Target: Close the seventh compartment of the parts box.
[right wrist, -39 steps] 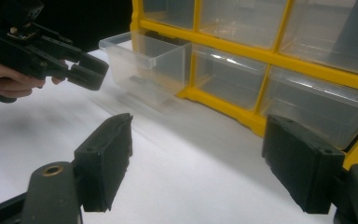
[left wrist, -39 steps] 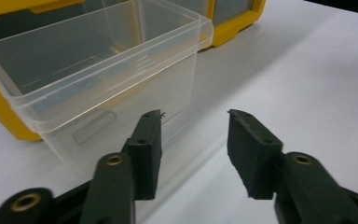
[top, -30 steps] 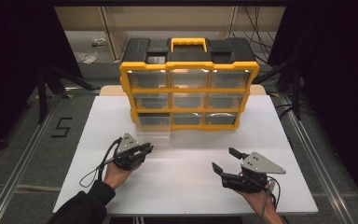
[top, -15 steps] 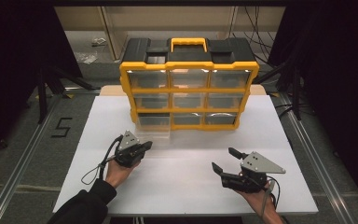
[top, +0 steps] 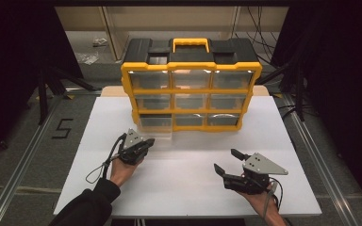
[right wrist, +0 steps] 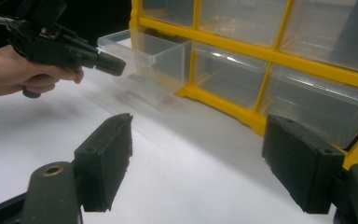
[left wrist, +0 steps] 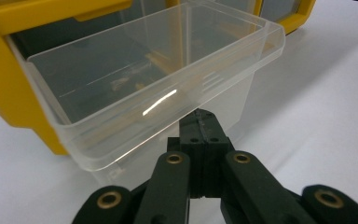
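Left hand-held gripper (left wrist: 200, 122) has its jaws fully closed with nothing between them, tips just under the front lip of the clear drawer (left wrist: 144, 88). The drawer sits pulled partway out of the bottom-left slot of the yellow organizer (top: 191, 96), on the white counter (top: 188, 174).

Right hand-held gripper (right wrist: 196, 154) is wide open, holds nothing, and hovers over the counter well apart from the organizer.

Likely step: pushing the drawer back in. Best done with the closed tips square on the middle of the front wall and a level push along the slot axis; off-centre contact could cock it in the frame.

Drawer is thin, glossy transparent plastic, rectangular with a rolled lip, probably slippery. Frame is rigid yellow plastic; top and handle base are black.
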Demonstrator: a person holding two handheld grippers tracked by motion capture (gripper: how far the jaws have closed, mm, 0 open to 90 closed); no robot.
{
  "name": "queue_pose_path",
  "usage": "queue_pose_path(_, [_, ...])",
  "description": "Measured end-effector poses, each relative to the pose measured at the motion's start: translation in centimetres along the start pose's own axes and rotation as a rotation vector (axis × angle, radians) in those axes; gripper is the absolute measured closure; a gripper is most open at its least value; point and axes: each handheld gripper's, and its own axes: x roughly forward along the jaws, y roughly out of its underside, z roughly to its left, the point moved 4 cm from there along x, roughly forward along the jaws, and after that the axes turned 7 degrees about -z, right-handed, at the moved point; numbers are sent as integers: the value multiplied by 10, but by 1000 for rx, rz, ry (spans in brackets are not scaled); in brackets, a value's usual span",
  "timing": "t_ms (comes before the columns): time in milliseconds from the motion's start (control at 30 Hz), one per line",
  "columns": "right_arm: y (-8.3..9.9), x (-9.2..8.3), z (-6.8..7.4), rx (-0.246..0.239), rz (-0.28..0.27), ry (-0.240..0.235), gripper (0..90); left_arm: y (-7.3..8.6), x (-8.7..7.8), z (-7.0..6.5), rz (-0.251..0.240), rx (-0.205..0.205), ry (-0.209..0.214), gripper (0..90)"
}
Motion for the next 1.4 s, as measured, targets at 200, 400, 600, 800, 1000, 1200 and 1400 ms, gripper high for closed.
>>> queue_pose_path(200, [0, 0, 0, 1, -3, -1, 254, -1, 8, -7, -6, 34, 4, 895])
queue_pose_path(400, [0, 0, 0, 1, -4, -3, 254, 0, 15, -10, -6, 55, 5, 896])
queue_pose_path(600, [0, 0, 0, 0, -3, -3, 254, 1, 17, -10, -7, 66, -3, 895])
queue_pose_path(800, [0, 0, 0, 1, -4, -3, 254, 1, 18, -6, -8, 70, -28, 896])
queue_pose_path(1000, [0, 0, 0, 1, -2, -4, 254, 1, 19, 0, -15, 61, -44, 896])
queue_pose_path(1200, [0, 0, 0, 0, -3, -3, 254, 0, 19, 1, -17, 64, -56, 896])
queue_pose_path(1400, [-1, -1, 0, 1, -3, -2, 255, 0, 20, 5, -25, 57, -70, 896])
